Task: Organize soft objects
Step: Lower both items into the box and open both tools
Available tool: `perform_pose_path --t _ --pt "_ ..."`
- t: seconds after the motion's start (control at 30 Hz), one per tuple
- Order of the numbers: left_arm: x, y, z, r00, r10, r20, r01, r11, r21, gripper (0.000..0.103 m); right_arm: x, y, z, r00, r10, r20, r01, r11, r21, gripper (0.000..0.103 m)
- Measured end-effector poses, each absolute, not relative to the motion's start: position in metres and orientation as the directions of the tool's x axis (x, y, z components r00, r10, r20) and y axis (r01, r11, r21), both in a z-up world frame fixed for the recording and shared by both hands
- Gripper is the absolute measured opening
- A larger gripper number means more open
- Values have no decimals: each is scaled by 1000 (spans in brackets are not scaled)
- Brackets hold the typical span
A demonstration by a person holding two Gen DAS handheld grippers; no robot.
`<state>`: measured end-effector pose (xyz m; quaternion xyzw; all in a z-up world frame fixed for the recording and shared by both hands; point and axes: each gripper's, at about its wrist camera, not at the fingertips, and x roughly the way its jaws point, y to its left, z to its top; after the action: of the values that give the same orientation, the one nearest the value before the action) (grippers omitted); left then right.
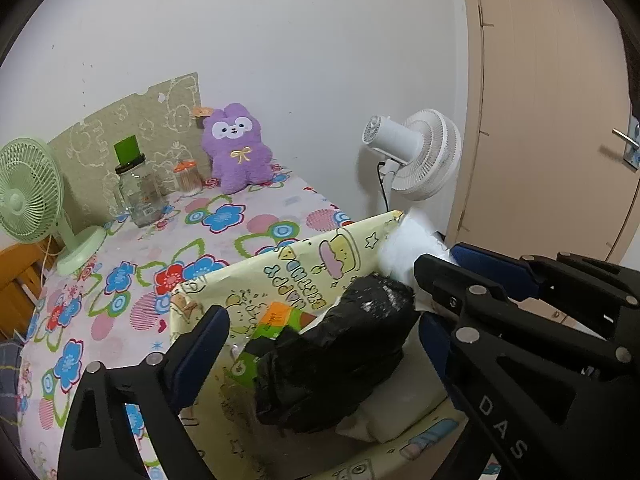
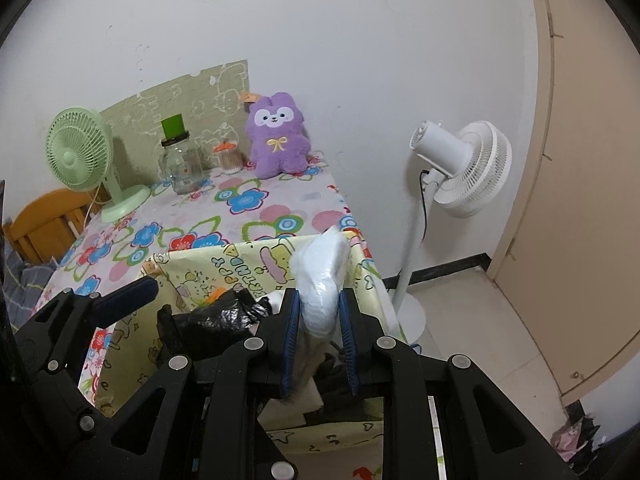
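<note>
**Both tools over the yellow bin, white bundle gripped on the right**

Here we are above the yellow cartoon-print bin (image 1: 304, 256), our landmark. Its floor is mostly hidden under a crumpled black bag (image 1: 332, 356), and its near wall is cut off behind the tool frames. What the white bundle (image 2: 322, 280) really is stays hard to say: something soft, in clear wrap.

The right tool (image 2: 319, 344) has its blue pads clamped tight on that bundle, which pokes up over the bin's far right corner. The left tool (image 1: 320, 316) stands wide apart, nothing pressed between its pads; the black bag lies below the gap, inside the bin.

Beyond the bin, the flowered surface (image 1: 132, 280) runs back to the wall. A purple plush (image 1: 236, 148) sits at the far edge, with a glass jar (image 1: 138, 188) and a small orange-lidded pot (image 1: 188, 178) to its left, and a green desk fan (image 1: 34, 200) further left. A white standing fan (image 2: 464, 168) rises from the floor to the right of the bin, close to the surface's edge. Between bin and plush the cloth is open.
</note>
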<state>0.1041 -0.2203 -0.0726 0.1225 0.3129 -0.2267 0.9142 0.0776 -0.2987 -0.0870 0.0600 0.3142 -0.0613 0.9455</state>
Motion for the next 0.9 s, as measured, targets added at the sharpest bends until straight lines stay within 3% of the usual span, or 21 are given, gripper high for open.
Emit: perform_pose_path --t 0.47,0.57,0.63,0.9 --pt "119 -208 -78 711 -270 -649 434 895 105 99 99 -290 -94 787 -15 -617 103 989 107 24" --pt "119 -208 -78 708 -273 -652 440 892 104 99 101 -291 -95 784 -19 -620 111 988 110 38" --pt "118 -207 -77 707 -280 -650 445 890 100 100 100 -291 -95 788 -8 -615 111 985 129 59" --pt "115 -204 -73 709 -293 -642 448 890 89 101 92 -288 -90 794 -13 -607 117 984 132 76"
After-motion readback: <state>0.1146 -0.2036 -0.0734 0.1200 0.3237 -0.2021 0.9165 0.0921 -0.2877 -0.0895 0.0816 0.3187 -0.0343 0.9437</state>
